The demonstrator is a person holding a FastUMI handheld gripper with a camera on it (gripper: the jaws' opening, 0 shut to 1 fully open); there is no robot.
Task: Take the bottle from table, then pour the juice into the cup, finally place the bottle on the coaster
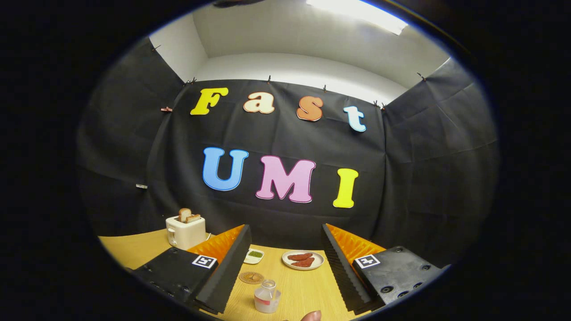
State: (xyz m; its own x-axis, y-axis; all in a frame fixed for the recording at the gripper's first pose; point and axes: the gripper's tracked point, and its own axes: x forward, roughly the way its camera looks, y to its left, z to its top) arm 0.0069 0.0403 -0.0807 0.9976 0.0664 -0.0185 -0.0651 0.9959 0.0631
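1. Presently, the gripper (285,263) is hovering above the table (308,290), its 2 fingers standing wide apart and clasping nothing.
2. A small clear bottle (266,296) is standing upright on the table in the gap between the fingers, closer to the left finger, touching neither. Its mouth is showing open at the top, and a band of reddish juice is sitting low inside it.
3. A round coaster (251,277) is lying flat at 11 o'clock from the bottle, near it yet apart, just beside the left finger's inner edge.
4. A white plate (303,260) carrying 2 reddish-brown pieces of food is resting at 1 o'clock from the bottle, beyond the fingertips.
5. A small white dish (254,256) with something green in it is sitting at 9 o'clock from the plate, just beyond the left fingertip.
6. A white toaster (185,231) with 2 slices of toast (188,216) poking up is standing at 10 o'clock from the dish, toward the table's far edge.
7. A fingertip (311,316) is showing at 4 o'clock from the bottle.
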